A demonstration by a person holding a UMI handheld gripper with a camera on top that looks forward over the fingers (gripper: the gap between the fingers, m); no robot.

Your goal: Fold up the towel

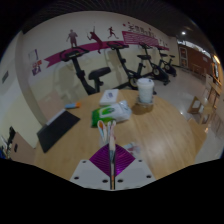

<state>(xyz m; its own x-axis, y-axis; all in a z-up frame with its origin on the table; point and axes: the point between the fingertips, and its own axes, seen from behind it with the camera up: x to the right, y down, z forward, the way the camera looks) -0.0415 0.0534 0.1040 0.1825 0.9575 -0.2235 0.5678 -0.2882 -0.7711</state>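
Note:
My gripper [112, 165] is shut, its purple pads [98, 160] pressed together on a thin white strip of cloth. This strip runs forward from between the fingers to a bunched white and green towel [110, 112] just ahead of the fingertips. The towel appears held up above the wooden floor [165, 125]. The rest of the towel's shape is hidden by its own folds.
A white cylinder [146, 92] stands beyond the towel to the right. A black mat [58, 130] lies on the floor to the left. Exercise bikes [95, 75] stand along the far wall, which bears a pink stripe [90, 50].

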